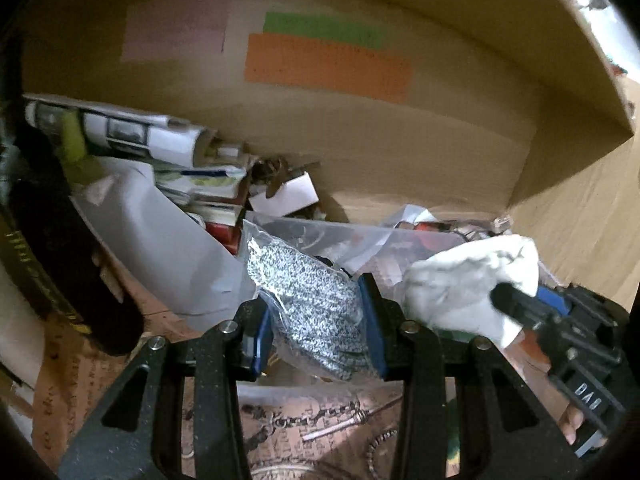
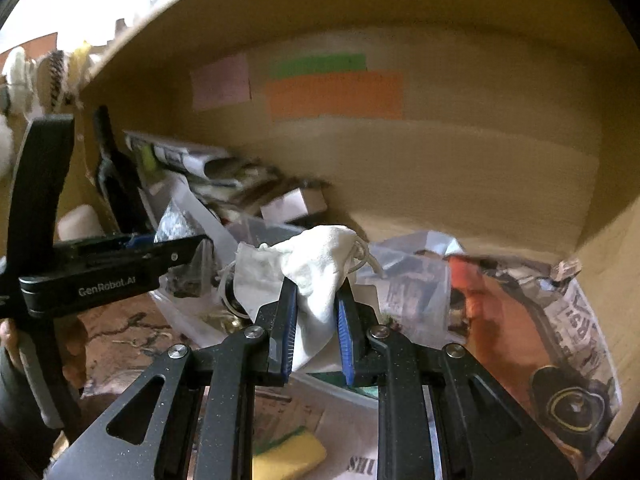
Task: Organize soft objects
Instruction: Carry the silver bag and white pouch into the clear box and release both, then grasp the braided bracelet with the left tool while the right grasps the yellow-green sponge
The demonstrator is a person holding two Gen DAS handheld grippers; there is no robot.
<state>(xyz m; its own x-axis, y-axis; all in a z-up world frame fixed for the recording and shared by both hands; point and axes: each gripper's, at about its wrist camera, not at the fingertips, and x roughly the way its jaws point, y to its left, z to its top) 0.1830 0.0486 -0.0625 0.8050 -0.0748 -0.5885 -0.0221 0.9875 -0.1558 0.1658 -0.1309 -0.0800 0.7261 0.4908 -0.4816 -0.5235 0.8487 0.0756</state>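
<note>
Both grippers are inside a cardboard box [image 1: 400, 152]. My left gripper [image 1: 316, 324] is shut on a clear plastic bag of speckled grey-and-white knit fabric [image 1: 308, 304]. My right gripper [image 2: 318, 320] is shut on a white drawstring cloth pouch [image 2: 308, 264] and holds it above the clutter. In the left wrist view the pouch [image 1: 460, 288] and the right gripper [image 1: 516, 304] are at the right. In the right wrist view the left gripper [image 2: 192, 252] is at the left with the bag [image 2: 176, 224].
The box [image 2: 440, 168] has pink, green and orange labels on its back wall. It holds rolled papers [image 1: 120, 132], a white plastic sheet [image 1: 160, 240], a dark object [image 1: 44, 248], newspaper-wrapped items [image 2: 540, 320], clear bags and a yellow sponge [image 2: 288, 456].
</note>
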